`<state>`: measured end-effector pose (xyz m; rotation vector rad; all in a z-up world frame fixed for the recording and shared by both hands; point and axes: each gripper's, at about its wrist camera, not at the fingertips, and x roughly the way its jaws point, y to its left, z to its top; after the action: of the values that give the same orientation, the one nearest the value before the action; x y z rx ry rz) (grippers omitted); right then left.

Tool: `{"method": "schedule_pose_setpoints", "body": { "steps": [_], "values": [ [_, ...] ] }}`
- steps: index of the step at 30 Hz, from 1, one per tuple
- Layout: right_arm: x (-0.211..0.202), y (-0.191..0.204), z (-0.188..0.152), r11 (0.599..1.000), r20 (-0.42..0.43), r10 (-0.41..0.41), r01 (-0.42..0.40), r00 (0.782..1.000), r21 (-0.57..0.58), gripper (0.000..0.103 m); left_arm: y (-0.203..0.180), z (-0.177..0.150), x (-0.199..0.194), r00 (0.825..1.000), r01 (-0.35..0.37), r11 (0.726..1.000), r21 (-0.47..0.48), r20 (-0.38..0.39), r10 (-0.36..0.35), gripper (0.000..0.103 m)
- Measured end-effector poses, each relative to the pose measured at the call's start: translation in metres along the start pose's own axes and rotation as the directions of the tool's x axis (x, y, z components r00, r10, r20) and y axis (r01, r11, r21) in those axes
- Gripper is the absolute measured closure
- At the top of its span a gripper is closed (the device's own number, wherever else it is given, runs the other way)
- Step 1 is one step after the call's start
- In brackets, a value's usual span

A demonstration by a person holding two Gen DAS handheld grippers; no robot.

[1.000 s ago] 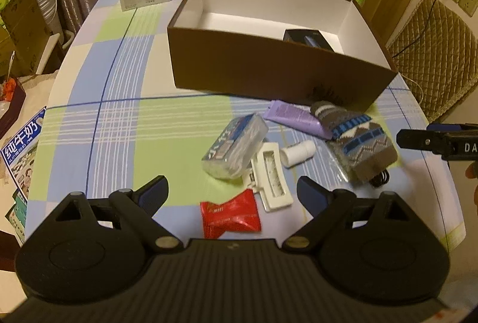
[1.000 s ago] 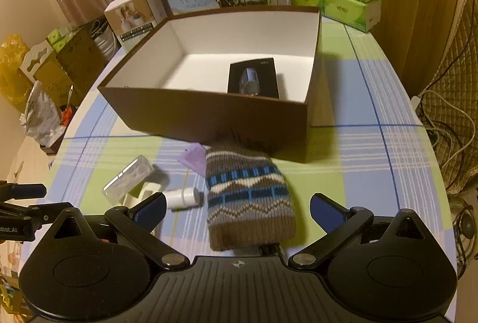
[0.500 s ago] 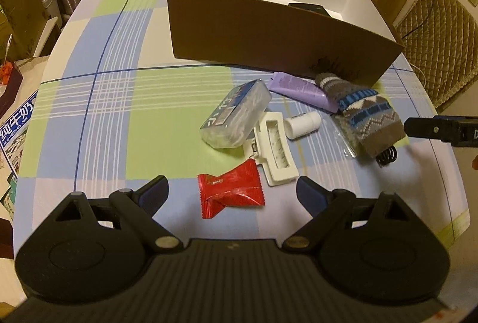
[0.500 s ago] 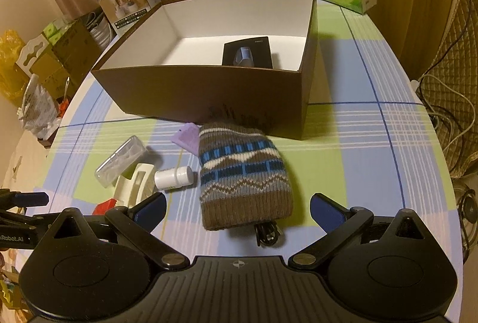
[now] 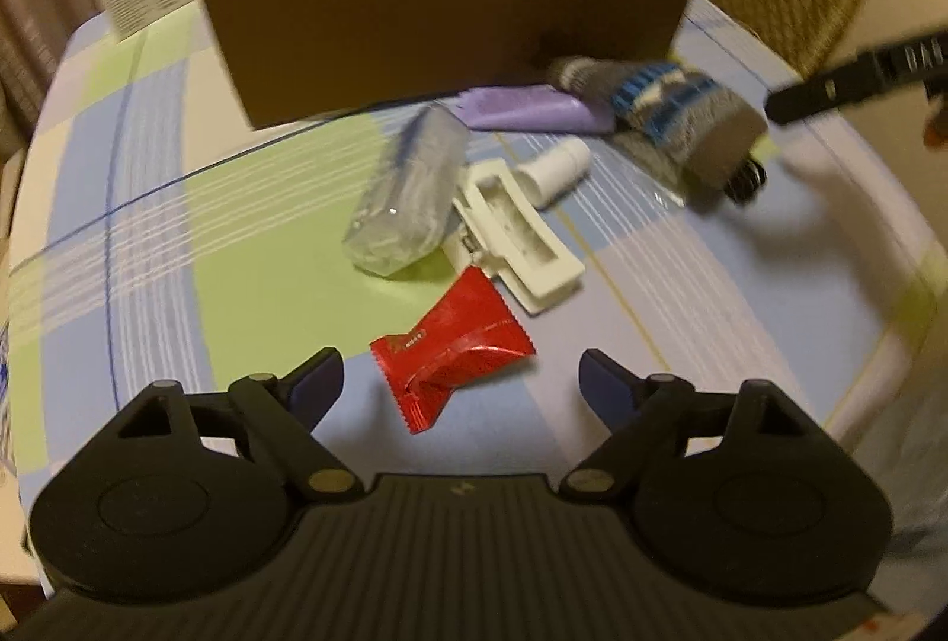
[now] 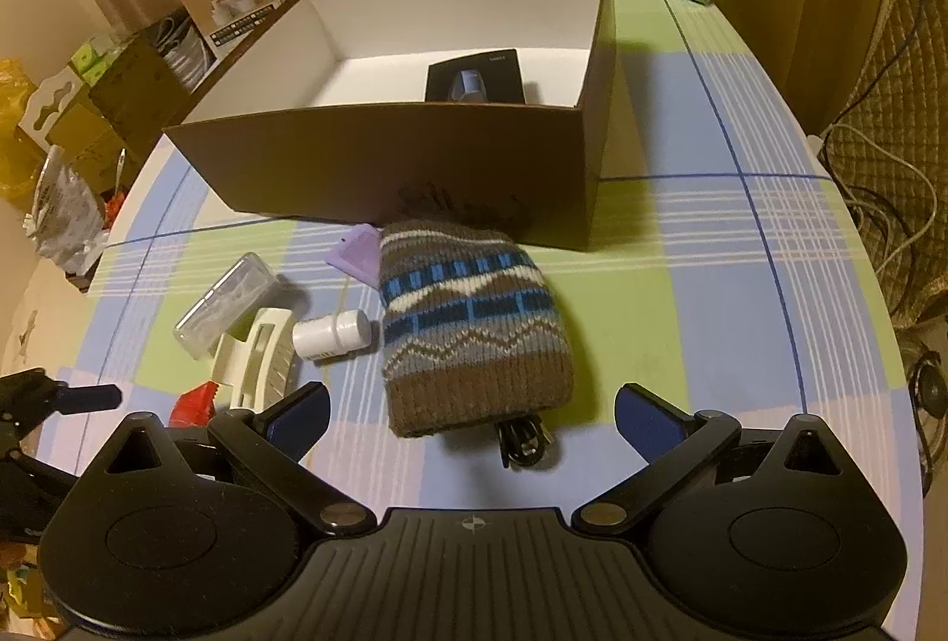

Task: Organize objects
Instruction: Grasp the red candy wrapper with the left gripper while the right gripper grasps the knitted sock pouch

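Since a second ago our left gripper [image 5: 461, 383] has dropped toward the table and rolled, so the red snack packet [image 5: 453, 349] now sits larger and almost between its fingertips. Its jaws are closing but are spread wide, and the pads do not touch the packet, which lies flat on the checked tablecloth [image 5: 148, 202]. The left view is smeared by motion, so the packet's exact gap to the fingers is hard for us to judge.

Beyond the packet we see a white plastic clip [image 5: 521, 238], a clear plastic case [image 5: 409, 196] and a small white bottle [image 5: 557, 167] close together, with a purple tube [image 5: 533, 108] behind them against the brown box [image 5: 450, 19].

Our right gripper [image 6: 471, 419] has barely shifted; it hangs released, jaws wide, over the near end of the knitted pouch [image 6: 474, 327], gripping nothing. A black cord [image 6: 524, 439] pokes out from the pouch's near end. The pouch's far end reaches the front wall of the brown box, inside which a small black box [image 6: 477, 75] rests on the white floor.
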<state>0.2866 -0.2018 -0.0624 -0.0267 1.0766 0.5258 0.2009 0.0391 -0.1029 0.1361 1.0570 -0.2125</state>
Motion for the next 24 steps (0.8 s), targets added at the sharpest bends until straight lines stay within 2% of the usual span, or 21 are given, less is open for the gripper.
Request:
{"method": "schedule_pose_setpoints", "body": {
  "steps": [5, 10, 13, 16, 17, 20, 24],
  "values": [
    [0.000, 0.000, -0.001, 1.000, -0.005, -0.011, 0.011, 1.000, 0.013, 0.003, 0.001, 0.001, 0.017, 1.000, 0.008, 0.994, 0.107, -0.007, -0.007, 0.021],
    [0.000, 0.000, -0.003, 0.999, -0.005, -0.026, 0.026, 1.000, 0.032, 0.003, 0.008, 0.007, 0.034, 0.999, 0.040, 0.990, 0.137, -0.023, -0.037, 0.033],
    [-0.001, -0.002, -0.005, 0.998, -0.006, -0.037, 0.037, 0.999, 0.049, 0.003, 0.011, 0.009, 0.041, 0.996, 0.082, 0.985, 0.151, -0.030, -0.079, 0.034],
    [-0.001, -0.004, -0.006, 0.997, -0.006, -0.046, 0.047, 0.999, 0.066, 0.003, 0.010, 0.010, 0.045, 0.992, 0.123, 0.979, 0.162, -0.039, -0.118, 0.053],
    [-0.001, -0.006, -0.007, 0.996, -0.006, -0.050, 0.050, 0.999, 0.074, 0.003, 0.010, 0.011, 0.046, 0.992, 0.123, 0.979, 0.163, -0.043, -0.118, 0.064],
    [-0.001, -0.007, -0.007, 0.995, 0.001, -0.057, 0.057, 0.998, 0.087, 0.003, 0.013, 0.009, 0.044, 0.992, 0.124, 0.981, 0.152, -0.044, -0.119, 0.081],
    [-0.001, -0.006, -0.006, 0.996, 0.029, -0.058, 0.056, 0.998, 0.076, 0.004, 0.021, 0.005, 0.032, 0.994, 0.106, 0.990, 0.097, -0.021, -0.104, 0.081]
  ]
}}
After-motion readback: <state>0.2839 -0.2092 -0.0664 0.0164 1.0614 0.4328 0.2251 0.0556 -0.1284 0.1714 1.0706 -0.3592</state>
